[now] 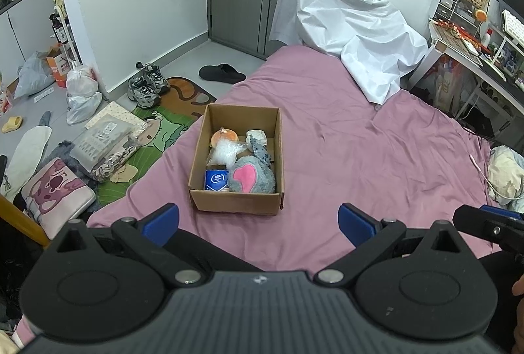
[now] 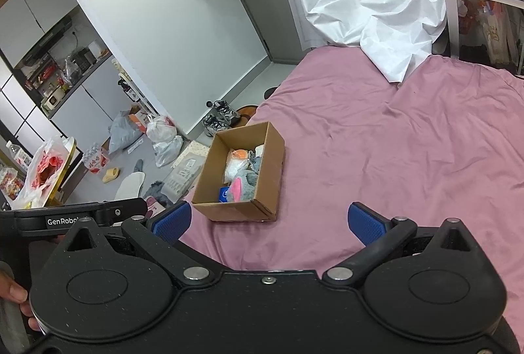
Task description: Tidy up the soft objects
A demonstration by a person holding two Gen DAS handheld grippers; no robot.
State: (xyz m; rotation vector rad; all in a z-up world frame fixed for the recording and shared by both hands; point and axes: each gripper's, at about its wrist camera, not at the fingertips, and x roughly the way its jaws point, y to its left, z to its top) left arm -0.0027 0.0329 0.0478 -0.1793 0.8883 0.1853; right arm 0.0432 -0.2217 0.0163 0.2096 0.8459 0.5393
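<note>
I hold my left gripper (image 1: 258, 223) and right gripper (image 2: 270, 224) with jaws spread wide and empty, the cardboard box (image 1: 235, 201) just ahead between them holding the grey-pink plush (image 1: 252, 178), tissue pack (image 1: 216, 179) and bubble wrap (image 1: 226, 152), so sorting looks nearly done.
</note>
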